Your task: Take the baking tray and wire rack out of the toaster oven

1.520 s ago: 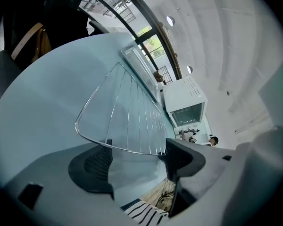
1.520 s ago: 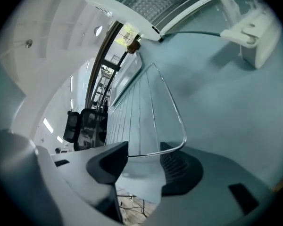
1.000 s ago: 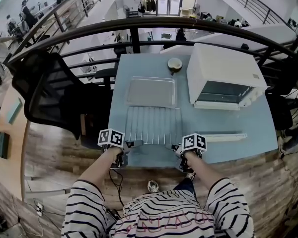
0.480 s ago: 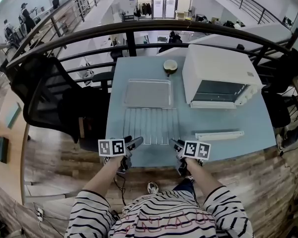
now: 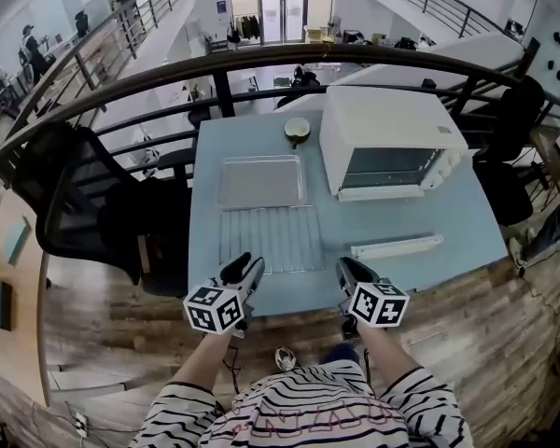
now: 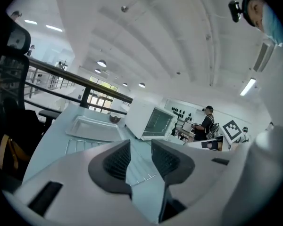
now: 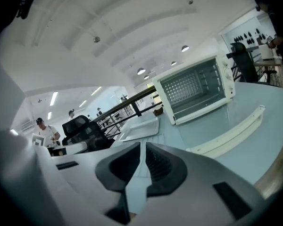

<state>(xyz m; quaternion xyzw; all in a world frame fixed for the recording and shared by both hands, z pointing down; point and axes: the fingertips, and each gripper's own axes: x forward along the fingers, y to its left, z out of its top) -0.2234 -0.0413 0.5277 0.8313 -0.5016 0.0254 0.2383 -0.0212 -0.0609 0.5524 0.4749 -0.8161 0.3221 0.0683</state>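
Note:
The baking tray (image 5: 261, 181) lies flat on the blue table (image 5: 448, 215), left of the white toaster oven (image 5: 387, 143), whose door is closed. In front of the tray lies the wire rack (image 5: 269, 239). My left gripper (image 5: 243, 272) hovers above the table's near edge by the rack's front left corner, its jaws closing with nothing between them. My right gripper (image 5: 349, 271) hovers off the rack's front right corner, its jaws closing to a thin gap, also empty. The left gripper view shows that gripper (image 6: 140, 149), the tray (image 6: 92, 126) and the oven (image 6: 151, 121). The right gripper view shows that gripper (image 7: 142, 150) and the oven (image 7: 195, 91).
A long white strip (image 5: 397, 245) lies on the table in front of the oven. A small bowl (image 5: 298, 129) stands behind the tray. A black office chair (image 5: 84, 203) is left of the table, and a dark railing (image 5: 261, 59) runs behind it.
Both grippers have lifted away from the rack's front edge and drawn back toward me, and their jaws have narrowed. The rack and tray stay where they lay.

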